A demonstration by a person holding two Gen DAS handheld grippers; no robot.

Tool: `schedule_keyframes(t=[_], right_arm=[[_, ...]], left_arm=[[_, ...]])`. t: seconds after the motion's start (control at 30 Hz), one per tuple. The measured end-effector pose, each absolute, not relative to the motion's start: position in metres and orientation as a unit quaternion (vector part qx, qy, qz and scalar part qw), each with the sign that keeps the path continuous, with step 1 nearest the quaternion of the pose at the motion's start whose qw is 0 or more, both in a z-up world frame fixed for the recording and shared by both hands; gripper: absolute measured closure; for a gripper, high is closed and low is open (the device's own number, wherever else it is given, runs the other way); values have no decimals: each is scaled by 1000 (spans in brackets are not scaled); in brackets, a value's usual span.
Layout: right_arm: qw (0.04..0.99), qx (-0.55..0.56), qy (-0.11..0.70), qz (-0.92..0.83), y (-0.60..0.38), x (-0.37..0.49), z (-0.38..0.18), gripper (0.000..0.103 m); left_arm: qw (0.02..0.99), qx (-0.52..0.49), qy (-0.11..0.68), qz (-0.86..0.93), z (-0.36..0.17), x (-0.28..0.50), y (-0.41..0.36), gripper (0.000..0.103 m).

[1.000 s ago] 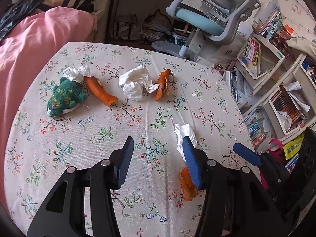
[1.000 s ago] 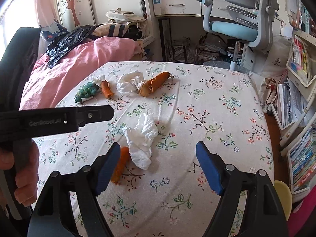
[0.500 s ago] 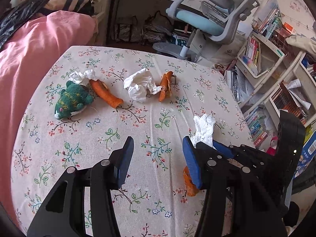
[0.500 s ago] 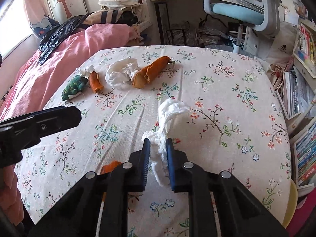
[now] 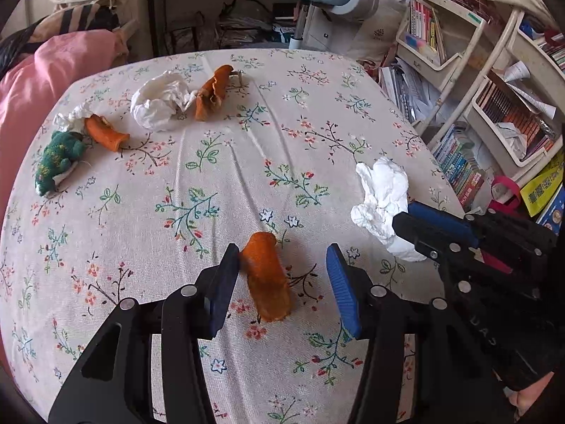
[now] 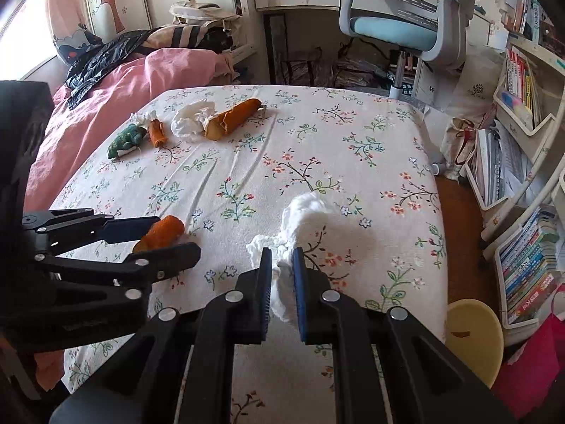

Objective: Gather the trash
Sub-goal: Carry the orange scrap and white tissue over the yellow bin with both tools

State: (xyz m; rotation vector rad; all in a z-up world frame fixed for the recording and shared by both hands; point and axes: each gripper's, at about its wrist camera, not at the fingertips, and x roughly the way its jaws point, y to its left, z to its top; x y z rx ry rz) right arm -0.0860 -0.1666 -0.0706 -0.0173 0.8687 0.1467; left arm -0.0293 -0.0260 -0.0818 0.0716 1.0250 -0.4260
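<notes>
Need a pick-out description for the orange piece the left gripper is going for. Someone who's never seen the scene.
On the floral tablecloth, look at the near edge, far from the cluster beside the green plush toy. The orange peel lies flat between the open fingers of the left gripper. It is the only orange scrap lying alone, with no tissue touching it.

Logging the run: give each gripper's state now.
Left gripper: open, straddling orange peel.
Right gripper: shut on crumpled tissue.

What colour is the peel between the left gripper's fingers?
Orange; the peel shows best in the left wrist view.
</notes>
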Motion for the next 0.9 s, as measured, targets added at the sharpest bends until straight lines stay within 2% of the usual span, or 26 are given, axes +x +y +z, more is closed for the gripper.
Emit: schedule_keyframes(t=[0.03, 0.07, 0.1, 0.53, 0.9], right_arm=[[906, -13, 418, 69, -168, -88, -69, 90], [906, -16, 417, 67, -169, -90, -68, 90], [908, -19, 414, 65, -170, -92, -67, 90], [924, -8, 380, 49, -205, -126, -52, 90], [928, 22, 371, 5, -257, -165, -51, 90]], left_arm=[[852, 44, 481, -200, -82, -31, -30, 65], [853, 51, 480, -201, -82, -31, -34, 77], [851, 51, 480, -206, -82, -32, -36, 82], [871, 6, 414, -266, -38, -56, -74, 84], [864, 7, 403, -301, -37, -91, -143, 84]])
